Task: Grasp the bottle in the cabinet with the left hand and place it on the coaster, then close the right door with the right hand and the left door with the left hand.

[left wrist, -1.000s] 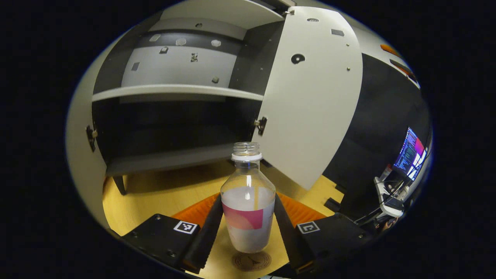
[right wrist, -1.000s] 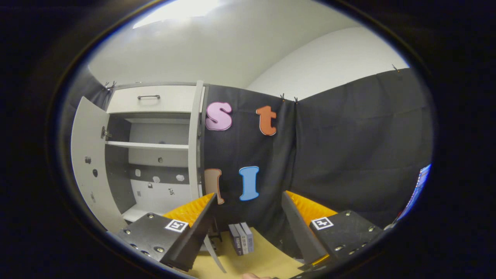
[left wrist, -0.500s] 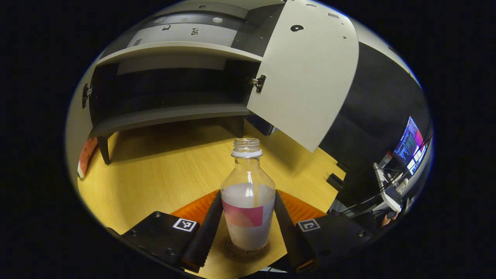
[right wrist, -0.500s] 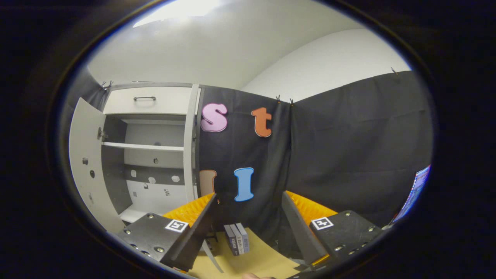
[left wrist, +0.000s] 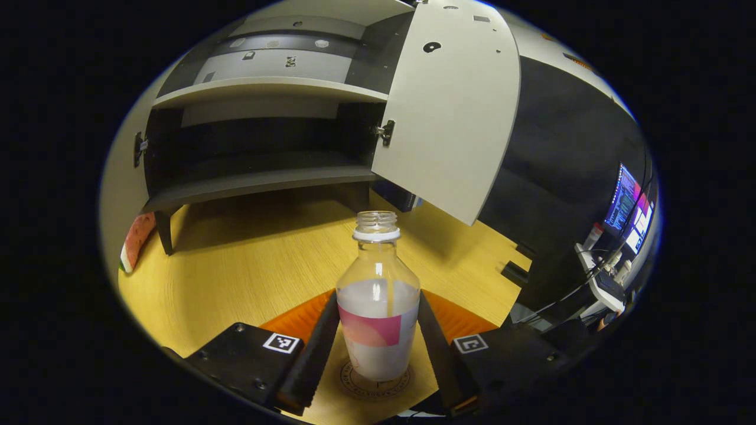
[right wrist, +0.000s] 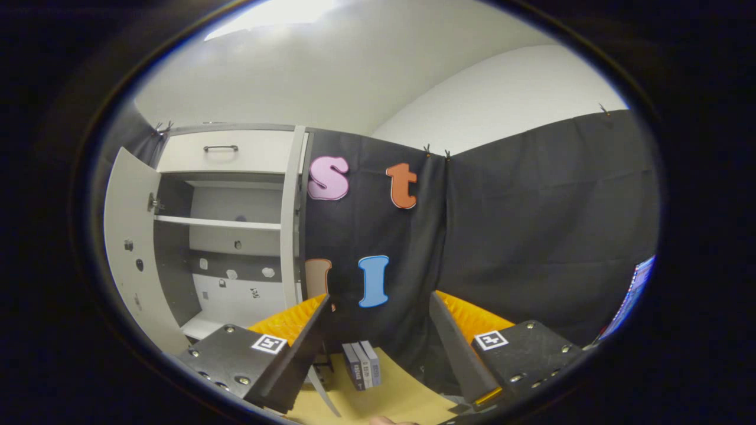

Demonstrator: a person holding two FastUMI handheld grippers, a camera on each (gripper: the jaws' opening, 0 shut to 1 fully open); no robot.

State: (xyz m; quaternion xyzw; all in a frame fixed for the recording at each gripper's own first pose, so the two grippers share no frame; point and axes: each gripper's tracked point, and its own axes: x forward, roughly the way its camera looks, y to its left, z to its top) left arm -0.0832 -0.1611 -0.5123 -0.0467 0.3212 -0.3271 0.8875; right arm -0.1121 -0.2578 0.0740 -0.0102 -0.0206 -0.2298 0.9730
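— Lowered since a second ago, the left tool (left wrist: 378, 336) now has the bottle (left wrist: 378, 307) standing on the coaster (left wrist: 375, 378), whose round print shows right around the bottle's base; earlier the base hung above it. The cabinet (left wrist: 260, 136) sits lower in the left gripper view than it did half a second ago.

— Counts, from the left of the frame?

— One watermelon-patterned item (left wrist: 137, 239) at the far left edge, partly cut off. One cabinet with two doors: the left door (left wrist: 118, 195) is a pale strip along the edge, the right door (left wrist: 449, 112) swings wide at upper centre. One uncapped bottle, one coaster, and screens (left wrist: 629, 206) at the far right.

— Grip?

— Left tool clenched on the bottle, both fingers (left wrist: 310, 348) pressing its sides. In the right gripper view the right tool (right wrist: 378, 336) is released, its fingers spread with nothing between them.

— Room to move?

— Bare yellow bench (left wrist: 248, 265) lies between bottle and cabinet. The lower cabinet bay is dark and hard to read. In the right gripper view, three small books (right wrist: 362, 365) stand on the bench by the curtain (right wrist: 531, 236).
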